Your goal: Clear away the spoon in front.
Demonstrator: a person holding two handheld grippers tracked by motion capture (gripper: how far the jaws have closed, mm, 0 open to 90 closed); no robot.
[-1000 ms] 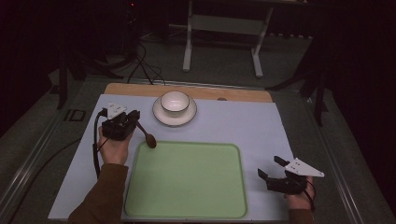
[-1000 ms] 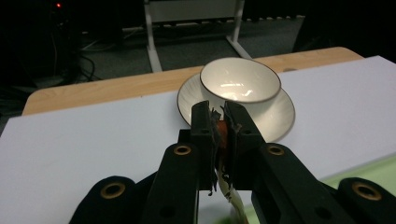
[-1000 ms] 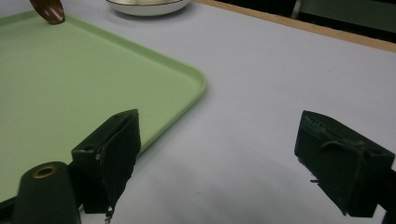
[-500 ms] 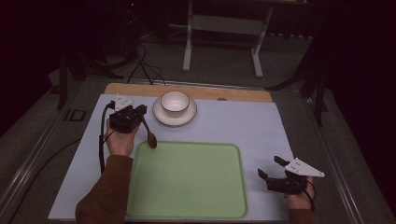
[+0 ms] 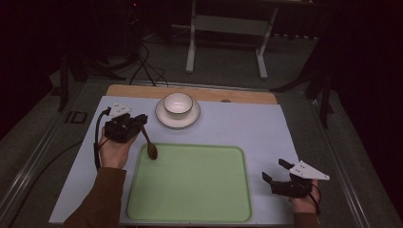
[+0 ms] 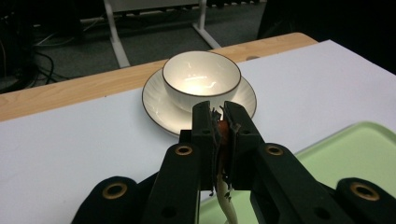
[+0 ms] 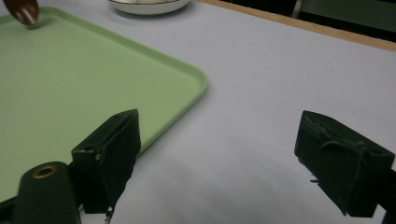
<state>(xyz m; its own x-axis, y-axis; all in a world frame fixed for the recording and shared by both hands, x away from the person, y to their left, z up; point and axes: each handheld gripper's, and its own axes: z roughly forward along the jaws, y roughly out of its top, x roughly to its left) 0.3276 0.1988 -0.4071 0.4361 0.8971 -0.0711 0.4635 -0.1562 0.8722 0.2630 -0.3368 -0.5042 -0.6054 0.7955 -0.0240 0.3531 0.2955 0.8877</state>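
Carried further toward bowl since a second ago: left gripper clamping spoon, bowl-end dangling over tray; right gripper gaping, parked idle.

Spoon handle mostly hidden between the left gripper jaws; bowl end cut off at the right gripper view's edge.

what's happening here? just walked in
A person works two handheld tools at a table. The left tool is shut on a brown spoon, its bowl end hanging at the near-left corner of the green tray. A white bowl sits on a saucer just beyond. The right tool is open, idle beside the tray's right edge.
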